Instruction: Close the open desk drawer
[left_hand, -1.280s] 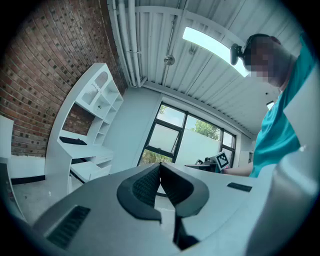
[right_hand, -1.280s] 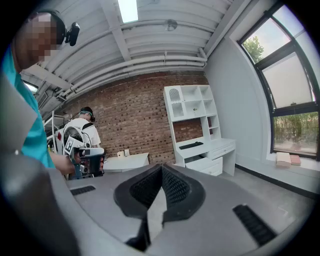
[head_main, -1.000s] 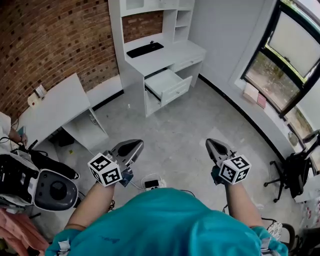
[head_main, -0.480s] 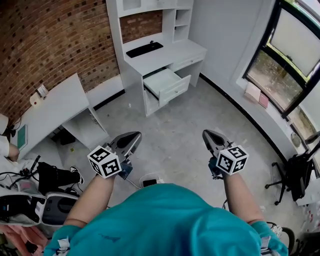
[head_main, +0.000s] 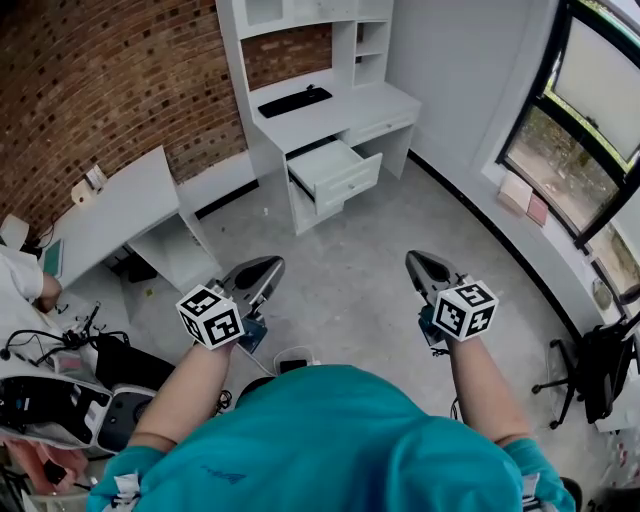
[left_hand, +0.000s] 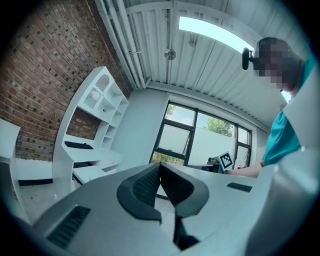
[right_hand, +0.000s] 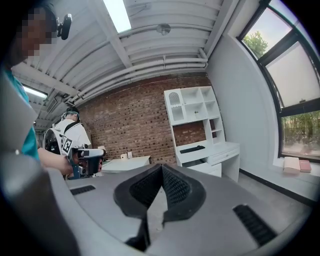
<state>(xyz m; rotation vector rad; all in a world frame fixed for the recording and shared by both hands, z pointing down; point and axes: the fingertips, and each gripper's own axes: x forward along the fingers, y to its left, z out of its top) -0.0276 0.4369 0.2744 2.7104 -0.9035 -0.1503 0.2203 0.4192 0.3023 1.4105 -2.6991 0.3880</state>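
Grey mottled concrete floor (head_main: 350, 275), rough red brick wall (head_main: 130, 80) behind. White smooth-panel desk with a boxy hutch of open cubbies (head_main: 345, 110) stands against the brick, and a flat black keyboard (head_main: 292, 99) lies on its top. White panel-front drawer (head_main: 338, 170) sticks out under the desktop, pulled open toward the floor; its inside shows only plain white bottom. Left gripper (head_main: 276, 266) and right gripper (head_main: 413, 260), smooth silver shells with ribbed black pads, are each pinched together, pad on pad. Both are held over the floor, well apart from the drawer. Second white slab-top table (head_main: 120, 205) sits along the brick at left.
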